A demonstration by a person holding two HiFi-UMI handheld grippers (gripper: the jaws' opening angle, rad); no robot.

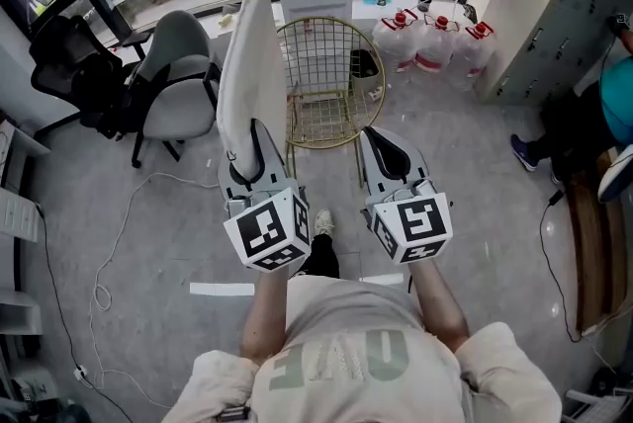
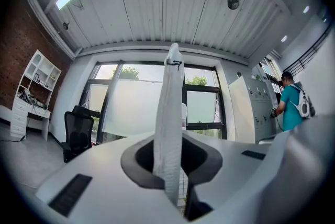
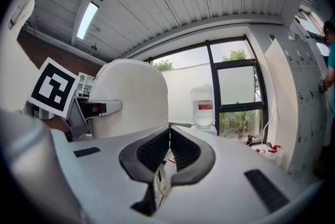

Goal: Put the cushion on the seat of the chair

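Left gripper (image 1: 249, 146) fingers pinching white cushion (image 1: 253, 65) by one edge, upright, likely to clear wire chair (image 1: 321, 80) frame; right gripper (image 1: 384, 146) fingers pressed together, empty

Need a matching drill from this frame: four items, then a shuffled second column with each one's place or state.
Items:
1. cushion
2. wire chair
3. right gripper
4. water jugs

Place or state:
A. jaws together, nothing between them
B. on the floor, right of the wire chair in the head view
C. clamped edge-up in the left gripper
D. seat bare, ahead of both grippers

Pairs: 1-C, 2-D, 3-A, 4-B
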